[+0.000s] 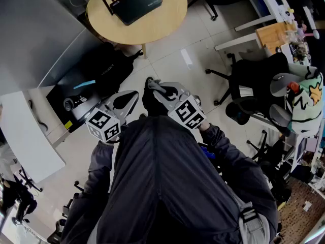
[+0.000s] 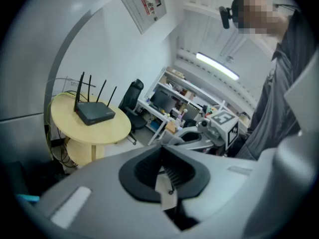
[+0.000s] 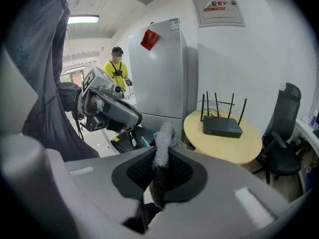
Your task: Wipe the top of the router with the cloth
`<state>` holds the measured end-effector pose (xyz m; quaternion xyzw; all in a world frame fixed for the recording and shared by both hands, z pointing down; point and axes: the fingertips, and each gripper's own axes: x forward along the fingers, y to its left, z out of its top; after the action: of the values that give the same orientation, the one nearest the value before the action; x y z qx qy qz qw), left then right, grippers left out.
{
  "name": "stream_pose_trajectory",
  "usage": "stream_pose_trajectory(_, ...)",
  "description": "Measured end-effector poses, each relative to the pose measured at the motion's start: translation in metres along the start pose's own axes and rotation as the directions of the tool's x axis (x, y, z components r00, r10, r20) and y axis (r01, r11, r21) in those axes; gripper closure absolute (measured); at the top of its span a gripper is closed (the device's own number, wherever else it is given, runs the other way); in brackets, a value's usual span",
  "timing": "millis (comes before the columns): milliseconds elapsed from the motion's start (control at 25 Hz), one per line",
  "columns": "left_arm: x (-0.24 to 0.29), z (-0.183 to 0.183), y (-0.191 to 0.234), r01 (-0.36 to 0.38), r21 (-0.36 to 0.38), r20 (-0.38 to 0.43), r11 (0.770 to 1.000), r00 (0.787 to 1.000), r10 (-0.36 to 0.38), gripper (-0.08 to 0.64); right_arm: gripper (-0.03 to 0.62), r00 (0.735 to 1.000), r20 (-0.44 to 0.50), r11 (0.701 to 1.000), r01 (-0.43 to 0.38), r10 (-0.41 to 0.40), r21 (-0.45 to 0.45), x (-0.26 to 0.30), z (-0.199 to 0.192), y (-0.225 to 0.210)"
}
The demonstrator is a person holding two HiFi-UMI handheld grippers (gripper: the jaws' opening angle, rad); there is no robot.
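Note:
A black router (image 1: 136, 4) with several antennas lies on a round wooden table (image 1: 157, 28) at the top of the head view, well away from both grippers. My right gripper (image 1: 151, 87) is held in front of my chest and is shut on a dark grey cloth (image 1: 152, 103). In the right gripper view the cloth (image 3: 163, 141) sticks up between the pads of that gripper (image 3: 162, 156), with the router (image 3: 222, 126) ahead to the right. My left gripper (image 1: 133, 95) is beside it, shut and holding nothing; its own view shows its jaws (image 2: 160, 153) and the router (image 2: 94, 113) at the far left.
A tall grey fridge (image 3: 159, 68) stands left of the table (image 3: 224, 144). A black bag (image 1: 104, 67) lies on the floor below the table. Black office chairs (image 1: 254, 80) and cluttered desks (image 1: 279, 32) fill the right. Another person in yellow (image 3: 118, 72) stands far off.

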<state>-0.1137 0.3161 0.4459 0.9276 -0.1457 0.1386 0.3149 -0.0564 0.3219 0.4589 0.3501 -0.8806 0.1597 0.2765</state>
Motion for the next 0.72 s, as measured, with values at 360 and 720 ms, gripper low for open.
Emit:
stream_pose_trajectory(360, 0.053, 0.070, 0.065, -0.042, 0.016, -0.030, 0.999, 0.999, 0.043, 0.560, 0.561, 0.999, 0.036, 0.995, -0.018, 0.015, 0.094, 0.051, 0.021, -0.101)
stream_pose_trajectory(720, 0.050, 0.098, 0.116, -0.101, 0.035, -0.113, 0.994, 0.988, 0.104, 0.560, 0.561, 0.992, 0.122, 0.845, -0.086, 0.025, 0.528, 0.146, 0.034, -0.147)
